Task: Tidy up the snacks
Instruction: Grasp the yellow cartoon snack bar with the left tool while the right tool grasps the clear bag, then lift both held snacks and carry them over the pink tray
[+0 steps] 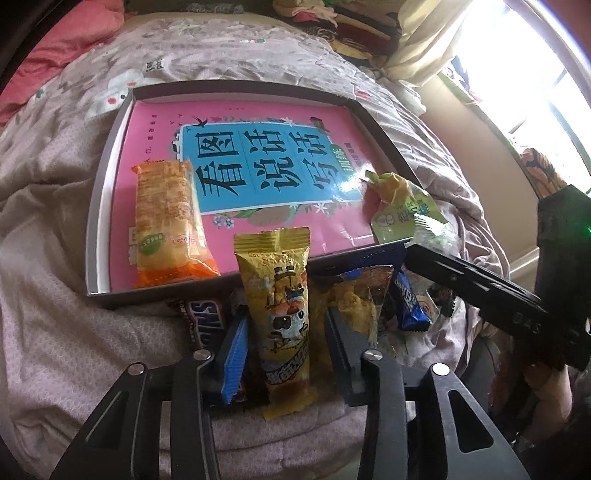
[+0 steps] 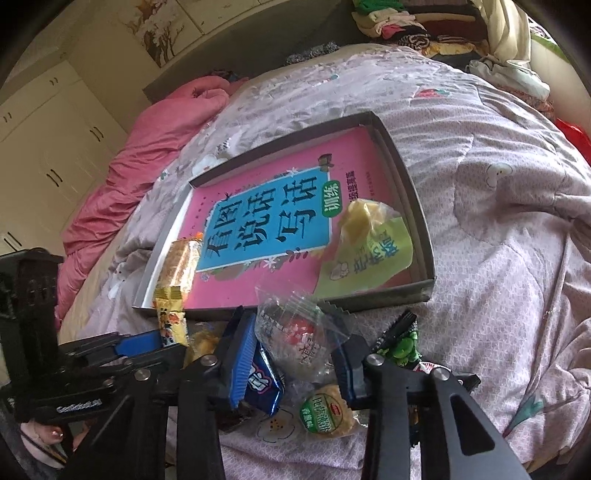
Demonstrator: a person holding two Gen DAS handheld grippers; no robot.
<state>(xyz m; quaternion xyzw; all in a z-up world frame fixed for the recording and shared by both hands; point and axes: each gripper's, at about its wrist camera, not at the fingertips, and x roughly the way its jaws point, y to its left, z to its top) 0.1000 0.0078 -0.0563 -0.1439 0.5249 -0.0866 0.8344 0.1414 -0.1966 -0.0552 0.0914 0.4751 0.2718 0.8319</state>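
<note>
Quilt (image 1: 55,295) hides under snacks; left claw (image 1: 284,332) covers yellow packet (image 1: 284,295) edges.

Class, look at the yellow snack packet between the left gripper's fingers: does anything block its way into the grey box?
Nothing visible blocks it. The yellow packet stands between the left gripper fingers, right before the box and its low near wall. Inside, the orange packet lies left, the green pouch right, pink book cover bare between.

Home bedroom, quilted bed (image 2: 480,184), wardrobe (image 2: 55,147), probably piled clothes (image 2: 406,22)
</note>
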